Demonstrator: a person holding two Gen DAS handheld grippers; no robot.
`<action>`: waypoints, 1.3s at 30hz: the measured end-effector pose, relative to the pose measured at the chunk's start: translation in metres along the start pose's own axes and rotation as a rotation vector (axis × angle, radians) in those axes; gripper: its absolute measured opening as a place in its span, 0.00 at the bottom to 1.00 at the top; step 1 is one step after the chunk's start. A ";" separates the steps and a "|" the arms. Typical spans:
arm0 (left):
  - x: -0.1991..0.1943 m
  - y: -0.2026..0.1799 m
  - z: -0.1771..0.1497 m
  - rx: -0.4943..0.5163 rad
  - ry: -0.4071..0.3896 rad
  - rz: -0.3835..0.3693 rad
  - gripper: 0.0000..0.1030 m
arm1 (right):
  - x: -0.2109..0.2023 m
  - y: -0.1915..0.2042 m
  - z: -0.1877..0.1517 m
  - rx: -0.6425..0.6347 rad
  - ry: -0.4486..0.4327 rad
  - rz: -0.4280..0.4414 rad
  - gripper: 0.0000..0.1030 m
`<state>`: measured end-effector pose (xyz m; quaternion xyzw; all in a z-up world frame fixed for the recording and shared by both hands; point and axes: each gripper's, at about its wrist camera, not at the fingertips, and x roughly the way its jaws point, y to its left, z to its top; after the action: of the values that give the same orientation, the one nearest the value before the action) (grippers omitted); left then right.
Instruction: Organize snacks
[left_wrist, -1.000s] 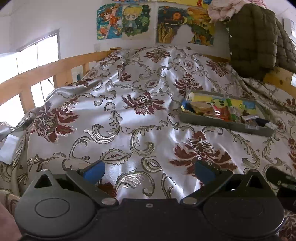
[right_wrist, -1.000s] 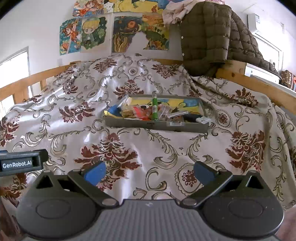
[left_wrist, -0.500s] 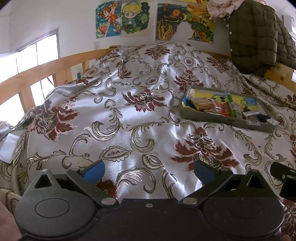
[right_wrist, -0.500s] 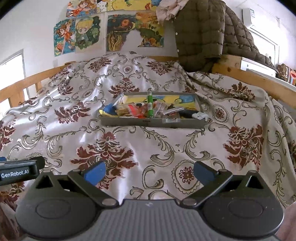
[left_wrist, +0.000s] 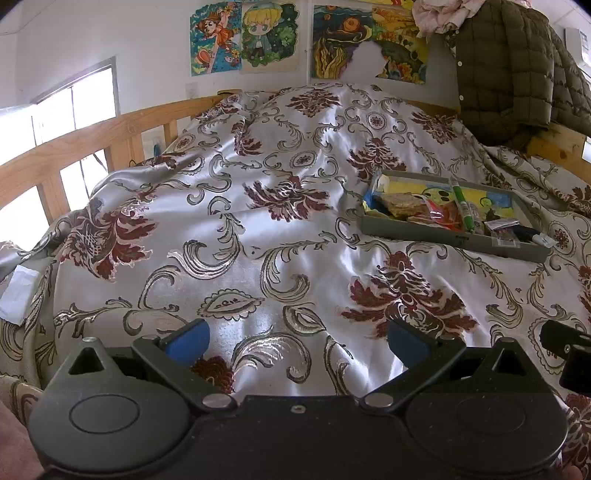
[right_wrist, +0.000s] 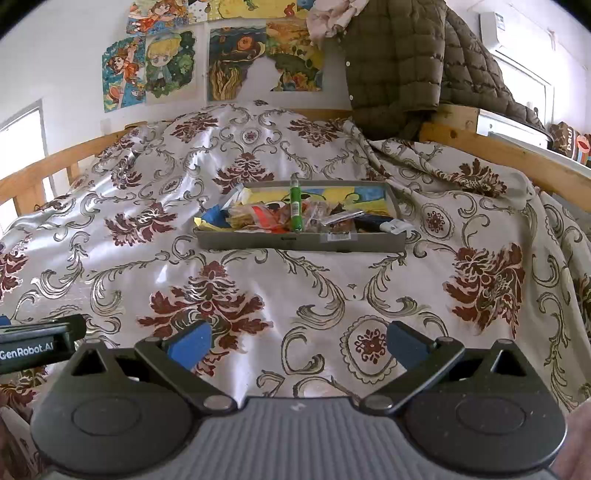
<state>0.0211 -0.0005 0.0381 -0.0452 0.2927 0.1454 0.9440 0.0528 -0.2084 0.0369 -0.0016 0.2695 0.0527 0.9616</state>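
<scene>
A shallow grey tray (right_wrist: 301, 242) (left_wrist: 443, 236) rests on the floral bedspread and holds several snack packets, among them a green tube (right_wrist: 295, 208) (left_wrist: 461, 205) lying upright along the tray and a small white packet (right_wrist: 397, 225) at its right end. My left gripper (left_wrist: 297, 341) is open and empty, low over the cloth, well short and to the left of the tray. My right gripper (right_wrist: 299, 341) is also open and empty, facing the tray straight on from a distance.
The floral bedspread (right_wrist: 332, 295) covers a bed with a wooden rail (left_wrist: 74, 147) on the left and at the right (right_wrist: 517, 155). An olive padded jacket (right_wrist: 399, 66) hangs at the back right. Posters (left_wrist: 243, 37) are on the wall.
Both grippers have pulled back and risen slightly from the tray, so it looks a little further off. Their fingers stay open.
</scene>
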 end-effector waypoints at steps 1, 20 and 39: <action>0.000 0.000 0.000 0.000 0.000 0.000 0.99 | 0.000 0.000 0.000 0.000 0.000 0.000 1.00; 0.000 0.000 0.000 0.000 0.000 0.000 0.99 | 0.000 -0.002 -0.001 -0.001 0.003 -0.001 1.00; 0.000 0.000 0.000 0.000 0.001 0.001 0.99 | 0.001 -0.003 -0.002 -0.003 0.008 -0.003 1.00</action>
<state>0.0212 -0.0005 0.0381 -0.0453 0.2934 0.1456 0.9438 0.0530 -0.2112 0.0349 -0.0036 0.2732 0.0517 0.9606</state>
